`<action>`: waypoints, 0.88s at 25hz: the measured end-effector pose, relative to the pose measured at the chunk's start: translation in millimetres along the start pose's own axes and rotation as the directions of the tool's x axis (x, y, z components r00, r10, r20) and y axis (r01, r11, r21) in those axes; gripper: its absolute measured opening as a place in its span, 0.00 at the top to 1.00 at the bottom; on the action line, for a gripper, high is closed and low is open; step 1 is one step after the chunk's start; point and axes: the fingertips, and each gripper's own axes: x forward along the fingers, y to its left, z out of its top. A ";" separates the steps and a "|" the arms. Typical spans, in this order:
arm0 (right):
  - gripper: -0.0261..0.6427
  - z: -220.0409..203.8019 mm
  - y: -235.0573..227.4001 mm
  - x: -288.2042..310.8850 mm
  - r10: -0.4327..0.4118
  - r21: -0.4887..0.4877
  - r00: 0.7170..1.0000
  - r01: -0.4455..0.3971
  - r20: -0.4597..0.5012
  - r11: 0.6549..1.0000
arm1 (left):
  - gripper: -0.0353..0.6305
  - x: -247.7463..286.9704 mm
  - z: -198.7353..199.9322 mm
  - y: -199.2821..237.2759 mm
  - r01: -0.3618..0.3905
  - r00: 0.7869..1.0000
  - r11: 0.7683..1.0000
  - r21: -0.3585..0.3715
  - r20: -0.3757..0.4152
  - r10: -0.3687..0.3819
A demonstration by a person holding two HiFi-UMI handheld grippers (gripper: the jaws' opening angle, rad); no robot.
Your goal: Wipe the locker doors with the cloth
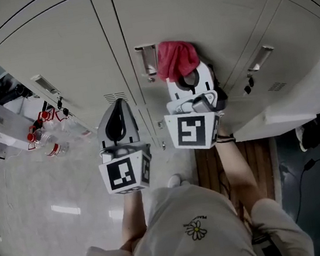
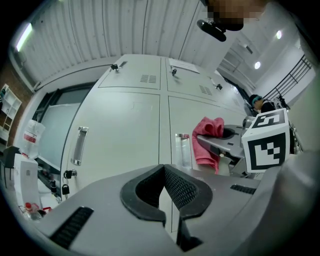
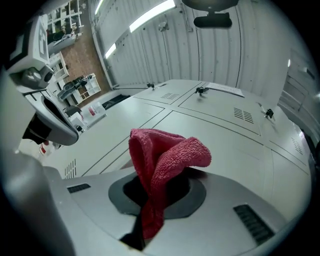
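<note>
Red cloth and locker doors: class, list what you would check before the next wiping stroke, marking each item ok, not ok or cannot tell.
1. Red cloth gripped by the right gripper: ok, jaws shut on it.
2. Cloth sticks out beyond the gripper's tips: ok.
3. Cloth pressed against the locker door: cannot tell.
4. Left gripper out of the way: ok, shut, empty, off to the left.
5. Stroke path free: not ok, the door handle sits right beside the cloth.
</note>
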 end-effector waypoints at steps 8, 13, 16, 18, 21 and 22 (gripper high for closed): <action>0.92 -24.8 -26.5 -19.1 -0.064 -0.043 0.996 0.062 -0.067 0.997 | 0.92 7.3 4.0 -14.4 0.057 0.997 0.998 0.010 0.042 -0.058; 0.92 -47.0 -47.2 -33.6 -0.114 -0.078 0.987 0.105 -0.113 0.991 | 0.92 8.4 9.0 -15.6 0.065 0.997 0.998 0.002 0.050 -0.065; 0.92 -59.5 -63.5 -43.5 -0.148 -0.089 0.980 0.137 -0.133 0.987 | 0.92 9.5 9.7 -18.3 0.072 0.996 0.997 0.007 0.055 -0.072; 0.92 -68.5 -74.9 -50.8 -0.173 -0.091 0.972 0.160 -0.158 0.983 | 0.92 9.5 8.5 -20.3 0.079 0.995 0.997 0.009 0.054 -0.079; 0.92 -80.3 -90.1 -60.1 -0.211 -0.104 0.959 0.194 -0.190 0.976 | 0.92 9.3 7.0 -21.3 0.084 0.995 0.996 0.010 0.051 -0.085; 0.92 -83.4 -95.0 -62.6 -0.223 -0.111 0.955 0.205 -0.197 0.973 | 0.92 9.5 6.9 -21.5 0.085 0.995 0.996 0.008 0.050 -0.086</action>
